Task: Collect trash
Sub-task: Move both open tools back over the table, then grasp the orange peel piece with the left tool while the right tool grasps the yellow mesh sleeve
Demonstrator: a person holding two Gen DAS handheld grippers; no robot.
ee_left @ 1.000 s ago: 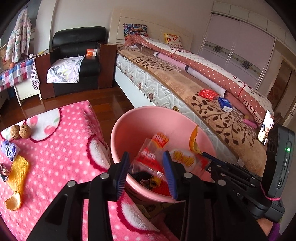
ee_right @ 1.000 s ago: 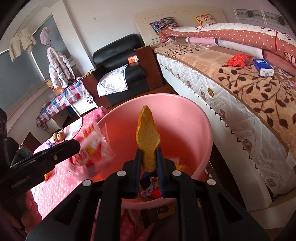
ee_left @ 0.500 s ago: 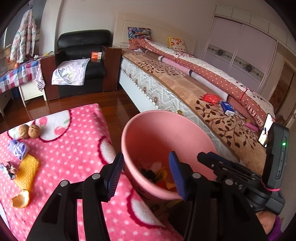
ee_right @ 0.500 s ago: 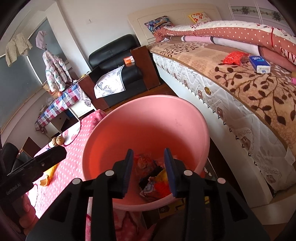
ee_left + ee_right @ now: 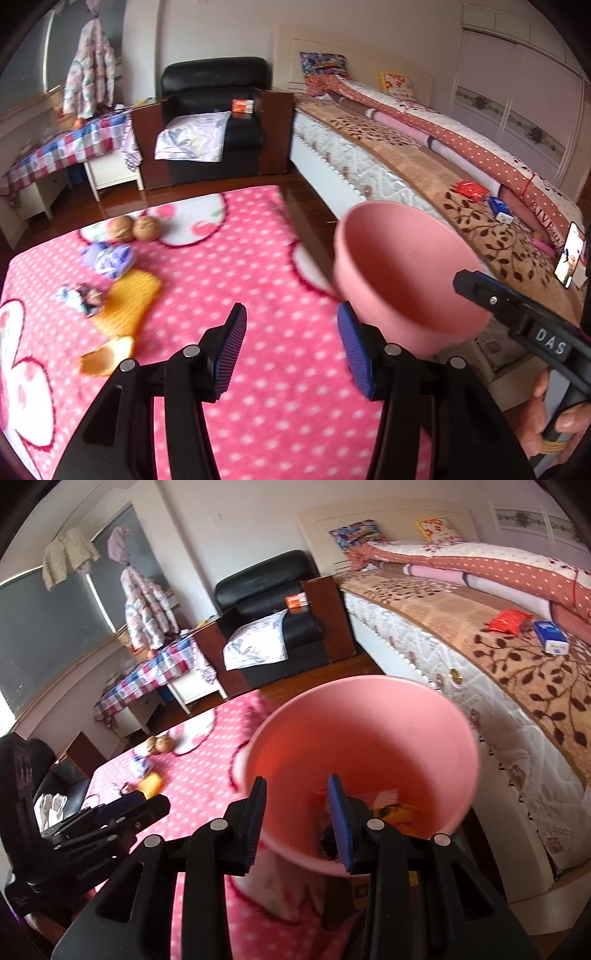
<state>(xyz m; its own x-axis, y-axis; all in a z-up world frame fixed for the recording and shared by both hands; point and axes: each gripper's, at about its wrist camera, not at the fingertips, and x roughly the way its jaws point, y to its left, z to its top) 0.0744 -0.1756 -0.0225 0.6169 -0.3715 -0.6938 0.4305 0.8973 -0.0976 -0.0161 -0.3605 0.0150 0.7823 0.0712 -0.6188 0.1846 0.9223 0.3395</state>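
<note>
Pink bucket (image 5: 362, 738). Desk cover (image 5: 229, 280) pink, white dots. Orange peel (image 5: 125, 306). Fingers (image 5: 236, 347) black, blue pads. Bed blanket (image 5: 498, 653) tan, brown leaves.

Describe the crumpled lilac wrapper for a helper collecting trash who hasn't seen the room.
On the pink polka-dot blanket, look near the far edge, just in front of the two brown walnuts. The crumpled lilac wrapper lies there, the only purple scrap, behind the orange peel.

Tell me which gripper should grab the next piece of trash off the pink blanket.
Left, probably. The left gripper is open, empty and over the blanket, with the orange peel and wrappers just ahead to its left. The right gripper, also open, points into the pink bin.
</note>
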